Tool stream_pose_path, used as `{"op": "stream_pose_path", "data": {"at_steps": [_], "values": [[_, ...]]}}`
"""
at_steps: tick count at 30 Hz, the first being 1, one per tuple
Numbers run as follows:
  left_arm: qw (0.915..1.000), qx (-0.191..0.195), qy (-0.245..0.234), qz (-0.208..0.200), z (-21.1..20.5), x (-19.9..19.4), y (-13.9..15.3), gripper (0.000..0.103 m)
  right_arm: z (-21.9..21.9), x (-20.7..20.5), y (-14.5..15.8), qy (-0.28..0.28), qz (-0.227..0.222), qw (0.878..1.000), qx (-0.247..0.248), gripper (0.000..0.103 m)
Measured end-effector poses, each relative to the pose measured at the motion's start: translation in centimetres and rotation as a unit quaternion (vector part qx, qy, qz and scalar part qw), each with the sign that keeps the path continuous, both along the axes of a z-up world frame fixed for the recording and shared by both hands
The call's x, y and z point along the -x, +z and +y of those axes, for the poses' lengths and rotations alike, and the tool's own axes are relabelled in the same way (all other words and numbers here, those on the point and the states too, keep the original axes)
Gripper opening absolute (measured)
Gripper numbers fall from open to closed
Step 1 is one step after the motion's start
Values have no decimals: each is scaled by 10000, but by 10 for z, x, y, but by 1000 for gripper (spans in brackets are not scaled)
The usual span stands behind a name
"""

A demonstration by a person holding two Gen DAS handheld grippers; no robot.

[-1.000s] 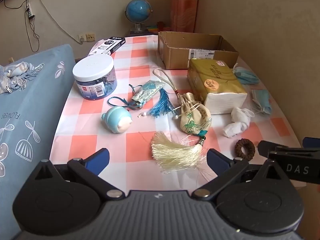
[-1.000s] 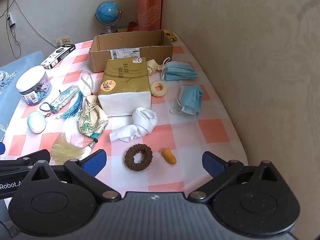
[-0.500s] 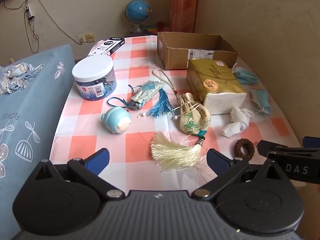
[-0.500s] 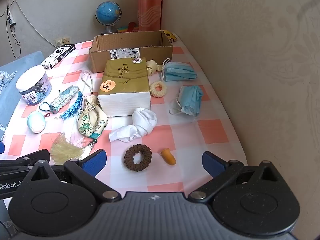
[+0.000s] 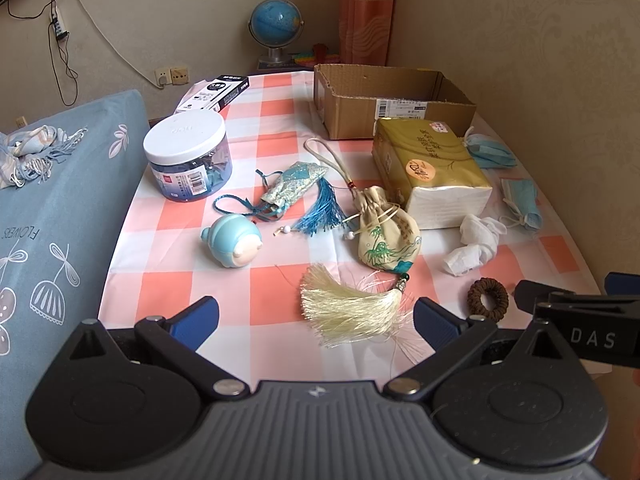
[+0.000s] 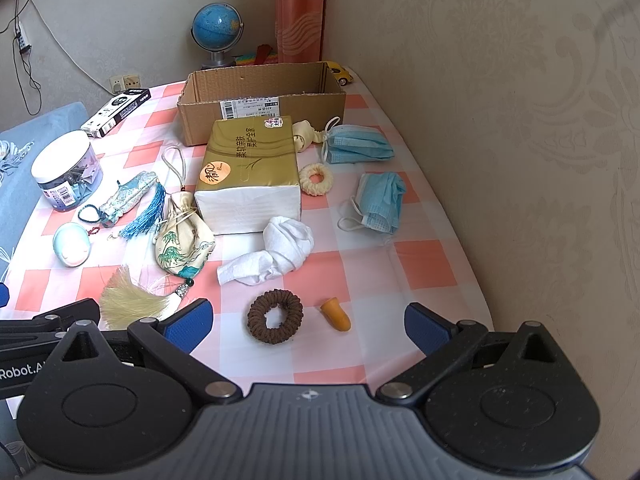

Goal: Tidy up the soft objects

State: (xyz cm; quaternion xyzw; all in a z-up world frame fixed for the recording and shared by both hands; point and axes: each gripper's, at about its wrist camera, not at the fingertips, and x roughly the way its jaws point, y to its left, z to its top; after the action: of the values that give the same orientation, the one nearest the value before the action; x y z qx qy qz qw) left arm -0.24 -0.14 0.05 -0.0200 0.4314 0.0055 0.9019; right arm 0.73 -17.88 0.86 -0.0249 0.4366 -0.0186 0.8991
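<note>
Both grippers hover over near edge of the checked tablecloth [image 6: 424,264], nothing held. Left gripper [image 5: 316,316] jaws spread wide, blue pads [image 5: 196,318] either side of the cream tassel [image 5: 352,312] w/o touching it. Right gripper [image 6: 308,322] also wide apart, the brown scrunchie [image 6: 275,317] and small orange rubber tip [image 6: 336,314] on the cloth between its fingers, not touched. Soft stuff scattered mid-table: bamboo-print pouch [image 6: 182,240] attached to the tassel, blue brocade sachet [image 5: 294,182] w/ blue tassel to its left, white cloth wad [image 6: 280,254] just near of the tissue pack [image 6: 250,172], cream scrunchie [image 6: 317,178] right of the pack, two blue face masks — one far [image 6: 356,146], one nearer right [image 6: 380,202]. Open cardboard box [image 6: 260,98] at far side, touching or just behind tissue pack; its inside mostly hidden. Left side: clear jar w/ white lid [image 5: 188,156], light-blue round toy [image 5: 234,240], black-white carton [image 5: 214,92]. Globe [image 6: 218,26] behind the table.
</note>
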Motion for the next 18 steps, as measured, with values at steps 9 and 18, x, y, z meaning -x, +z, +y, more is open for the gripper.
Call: {"op": "stream_pose_path", "data": {"at_steps": [9, 18], "values": [[10000, -5, -4, -6, 0, 0, 0, 102, 1, -1, 0, -1, -2, 10000, 6, 103], [10000, -12, -17, -1, -1, -3, 1, 102, 1, -1, 0, 0, -4, 10000, 8, 103]]}}
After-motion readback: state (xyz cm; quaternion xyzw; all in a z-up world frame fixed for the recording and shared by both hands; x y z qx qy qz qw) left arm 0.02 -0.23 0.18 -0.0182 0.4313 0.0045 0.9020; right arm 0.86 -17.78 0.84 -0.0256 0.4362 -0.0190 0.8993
